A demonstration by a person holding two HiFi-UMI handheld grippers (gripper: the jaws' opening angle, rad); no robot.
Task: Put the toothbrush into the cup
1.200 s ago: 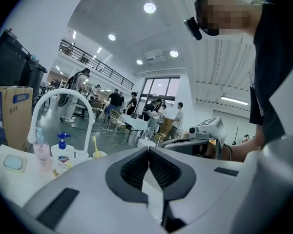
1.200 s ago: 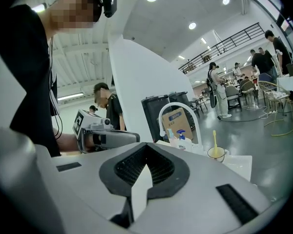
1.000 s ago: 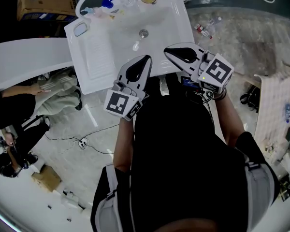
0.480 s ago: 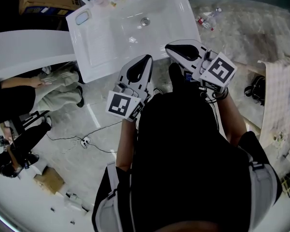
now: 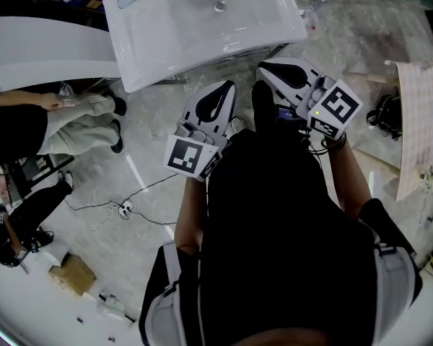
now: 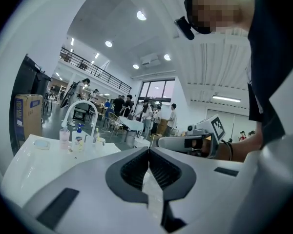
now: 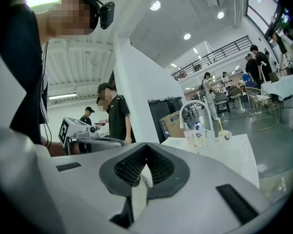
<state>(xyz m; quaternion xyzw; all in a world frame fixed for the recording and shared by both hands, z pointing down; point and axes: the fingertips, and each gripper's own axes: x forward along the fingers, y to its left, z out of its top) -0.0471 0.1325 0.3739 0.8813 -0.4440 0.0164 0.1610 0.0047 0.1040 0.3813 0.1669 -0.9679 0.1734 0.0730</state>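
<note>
The left tongs (image 6: 149, 152) and the right tongs (image 7: 145, 147) are both clenched tight, tips touching, holding nothing.

You hold 2 grippers, left gripper (image 5: 227, 86) and right gripper (image 5: 264, 69) | ahead of you: 1 sink (image 5: 166, 34) | 1 faucet (image 7: 194, 102) | 1 cup (image 7: 224, 137) | 1 toothbrush (image 7: 220, 127) | 2 bottles, pump bottle (image 7: 198, 134) and plain bottle (image 7: 187, 134) | 1 cardboard box (image 7: 171, 126)

open lab hall — mezzanine railing (image 6: 95, 72), freestanding sink (image 5: 173, 34), cardboard box (image 6: 28, 113)
</note>
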